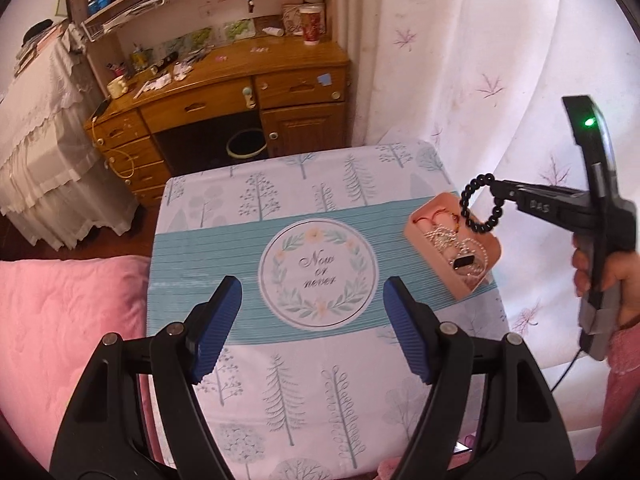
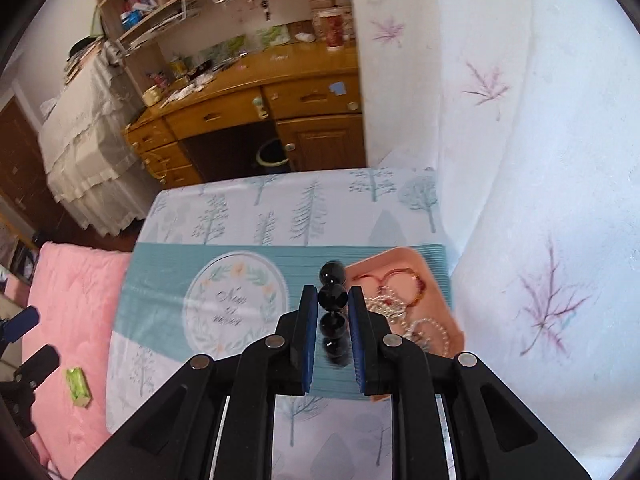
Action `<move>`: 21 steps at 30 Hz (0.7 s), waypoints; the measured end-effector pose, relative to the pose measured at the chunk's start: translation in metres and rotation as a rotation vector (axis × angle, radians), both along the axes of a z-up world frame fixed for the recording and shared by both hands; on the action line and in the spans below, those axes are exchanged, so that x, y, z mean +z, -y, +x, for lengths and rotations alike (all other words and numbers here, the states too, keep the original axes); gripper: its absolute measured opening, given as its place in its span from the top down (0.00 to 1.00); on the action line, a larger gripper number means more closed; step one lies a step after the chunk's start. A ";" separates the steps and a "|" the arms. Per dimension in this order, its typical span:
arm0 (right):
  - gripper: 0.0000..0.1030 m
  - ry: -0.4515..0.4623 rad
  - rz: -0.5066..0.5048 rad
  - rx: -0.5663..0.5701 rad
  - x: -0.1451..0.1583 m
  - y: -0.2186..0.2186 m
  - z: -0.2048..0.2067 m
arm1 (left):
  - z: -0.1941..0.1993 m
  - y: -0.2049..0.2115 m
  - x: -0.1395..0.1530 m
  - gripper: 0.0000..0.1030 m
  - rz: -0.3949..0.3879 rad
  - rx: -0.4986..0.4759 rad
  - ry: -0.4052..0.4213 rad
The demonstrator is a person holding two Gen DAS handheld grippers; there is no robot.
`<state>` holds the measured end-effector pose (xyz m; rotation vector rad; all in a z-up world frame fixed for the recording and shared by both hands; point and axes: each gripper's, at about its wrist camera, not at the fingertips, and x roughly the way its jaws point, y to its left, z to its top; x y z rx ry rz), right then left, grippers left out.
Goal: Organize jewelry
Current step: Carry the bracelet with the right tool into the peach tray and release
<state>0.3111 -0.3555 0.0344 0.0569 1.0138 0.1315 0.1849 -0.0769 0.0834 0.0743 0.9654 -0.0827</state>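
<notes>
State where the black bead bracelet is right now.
In the left wrist view, the black bead bracelet hangs at right from the right gripper, above the pink tray.

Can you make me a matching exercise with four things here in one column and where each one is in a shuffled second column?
Things:
1. black bead bracelet
2. pink tray
3. silver chains
4. left claw

Places or states:
A. open, nothing between its pads
B. on the tree-print tablecloth, near the curtain
C. piled inside the tray
D. pinched in the right claw, above the table

Pairs: 1-D, 2-B, 3-C, 4-A
</notes>
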 end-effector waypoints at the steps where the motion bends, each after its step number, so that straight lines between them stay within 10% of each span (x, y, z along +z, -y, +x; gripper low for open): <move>1: 0.85 0.005 0.005 -0.020 -0.003 0.004 0.001 | 0.001 0.003 0.001 0.31 -0.003 -0.008 0.005; 3: 0.81 0.033 0.062 -0.102 -0.009 0.021 0.002 | 0.001 0.010 0.000 0.31 0.001 -0.022 0.005; 5: 0.44 0.005 0.113 -0.201 -0.022 0.040 0.000 | 0.001 0.014 -0.001 0.31 0.008 -0.030 0.000; 11: 0.10 -0.126 0.223 -0.362 -0.054 0.074 -0.029 | 0.002 0.019 -0.011 0.31 -0.037 -0.040 -0.045; 21: 0.05 -0.353 0.175 -0.303 -0.108 0.051 -0.123 | -0.018 0.022 -0.058 0.31 -0.087 0.028 -0.100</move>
